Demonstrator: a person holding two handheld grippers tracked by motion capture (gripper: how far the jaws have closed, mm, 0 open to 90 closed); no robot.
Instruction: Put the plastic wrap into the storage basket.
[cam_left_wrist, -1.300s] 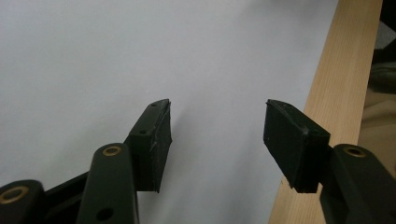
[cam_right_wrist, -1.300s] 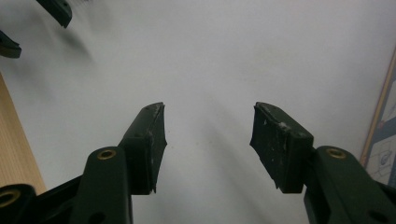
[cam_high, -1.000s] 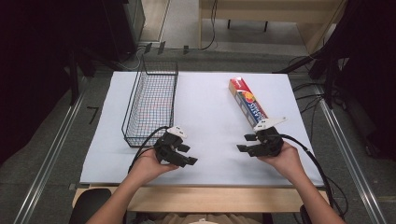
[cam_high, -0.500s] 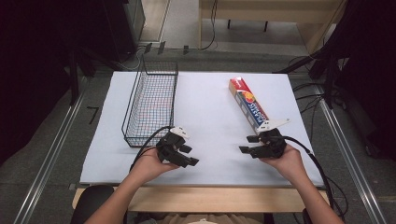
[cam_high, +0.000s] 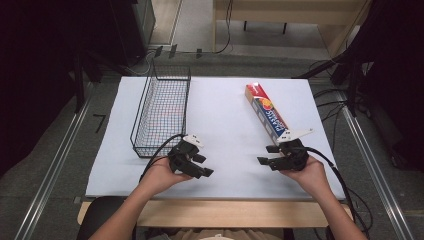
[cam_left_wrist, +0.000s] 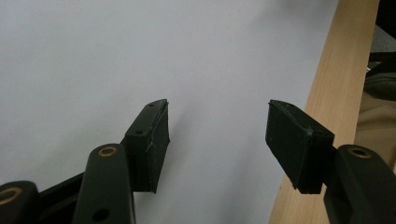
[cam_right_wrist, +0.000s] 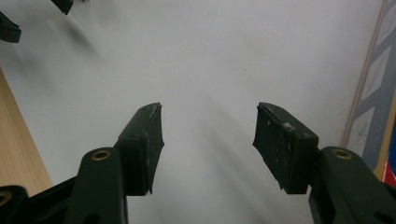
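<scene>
A black wire basket (cam_high: 162, 112) stands on the left of the white table top (cam_high: 225, 110). A long plastic wrap box (cam_high: 266, 115) lies on the right, angled toward the near right. My left gripper (cam_high: 202, 166) is held near the front edge, just in front of the basket's near corner, pointing right. It is open and empty (cam_left_wrist: 217, 105). My right gripper (cam_high: 264, 155) is held at the box's near end, pointing left, also open and empty (cam_right_wrist: 210, 107). The box's side (cam_right_wrist: 378, 93) runs along the right gripper view's right edge.
The table's wooden front edge (cam_left_wrist: 327, 93) lies close to the left gripper's right jaw. The left gripper's jaw tips (cam_right_wrist: 9, 28) appear far off in the right gripper view. A bare white stretch separates the two grippers. Dark stands and cables surround the table.
Both hands have drifted slightly toward the near edge of the table. The jaws of both grippers stay open, and the basket and box have not moved.
</scene>
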